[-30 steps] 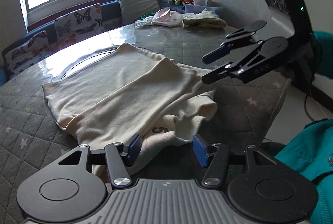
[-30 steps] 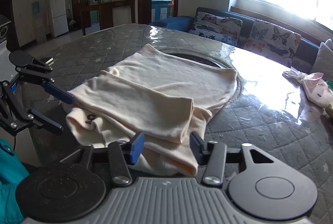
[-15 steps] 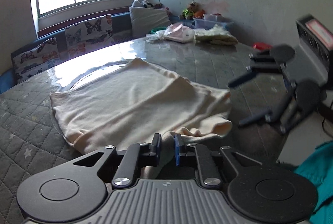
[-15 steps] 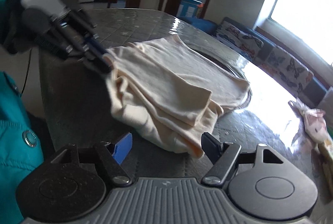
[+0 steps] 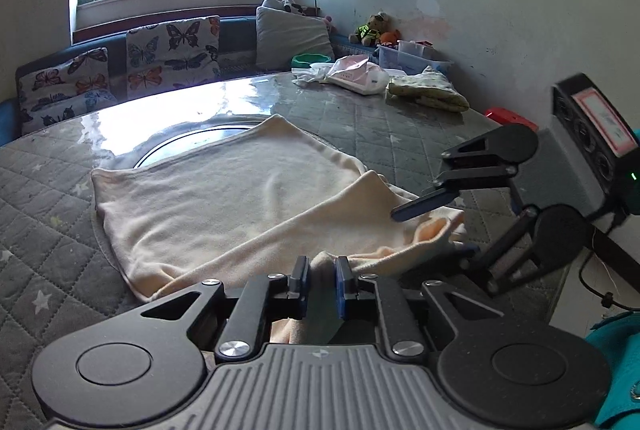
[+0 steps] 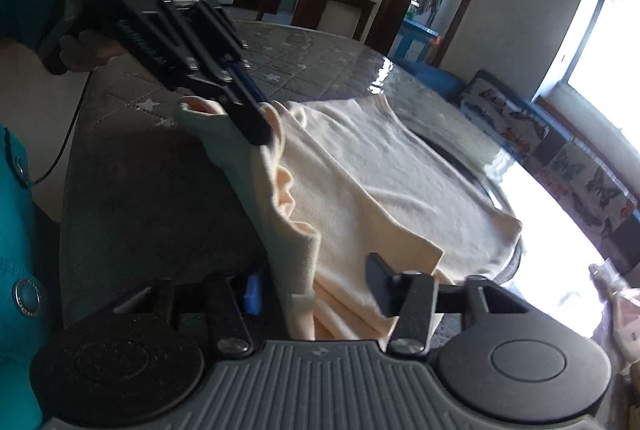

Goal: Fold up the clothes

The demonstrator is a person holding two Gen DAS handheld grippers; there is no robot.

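Observation:
A cream garment (image 5: 224, 206) lies partly folded on the grey quilted table (image 5: 48, 198). My left gripper (image 5: 321, 280) is shut on the garment's near edge; in the right wrist view (image 6: 262, 134) it pinches that edge and lifts it a little. My right gripper (image 6: 316, 286) is open, its jaws wide apart around the garment's near corner (image 6: 304, 294). It also shows in the left wrist view (image 5: 436, 226), open at the garment's right corner.
Folded cloths and a plastic bag (image 5: 360, 74) lie at the table's far side. A butterfly-print sofa (image 5: 120, 70) stands by the window. The table's edge (image 6: 76, 166) runs close to my teal sleeve (image 6: 16, 214).
My left gripper has shut on the garment's near edge and lifted it. My right gripper has swung round to the garment's right corner, still open.

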